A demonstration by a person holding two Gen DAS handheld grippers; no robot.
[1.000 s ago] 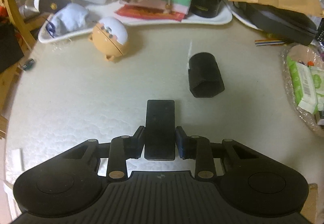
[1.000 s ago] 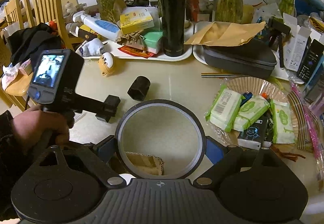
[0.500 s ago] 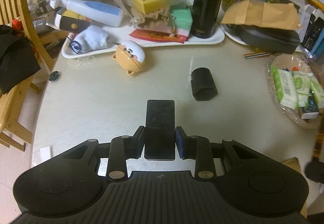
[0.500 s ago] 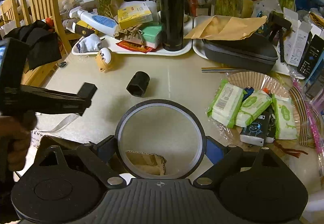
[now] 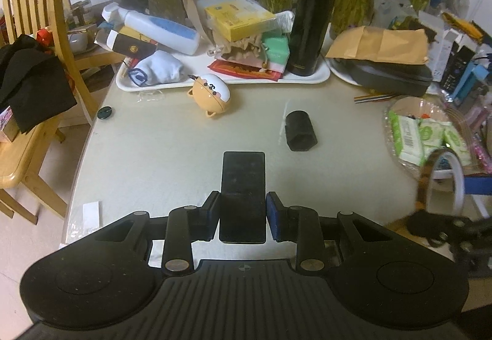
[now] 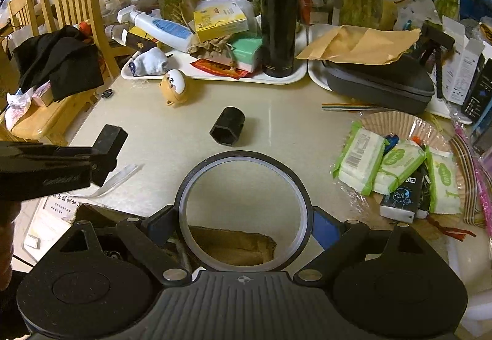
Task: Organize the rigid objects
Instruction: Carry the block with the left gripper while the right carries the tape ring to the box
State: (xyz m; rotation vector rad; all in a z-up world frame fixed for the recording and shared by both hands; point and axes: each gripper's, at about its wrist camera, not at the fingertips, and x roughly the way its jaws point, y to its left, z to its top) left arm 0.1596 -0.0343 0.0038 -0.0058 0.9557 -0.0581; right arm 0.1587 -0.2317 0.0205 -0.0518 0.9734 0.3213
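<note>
Since the earlier frame the left gripper [image 5: 242, 211] had risen and drawn back, so more of the table [image 5: 172, 149] showed. It pinched a flat black slab [image 5: 243, 186] by its long sides — long axis pointing straight ahead, above bare tabletop. The right gripper [image 6: 243, 221] clasped a tape ring [image 6: 243, 161] lying flat. A black hexagonal socket [image 6: 228, 125] lay on its side ahead, open end facing the camera, with bare tabletop around it — the white tray [image 5: 307, 78] stood beyond.
</note>
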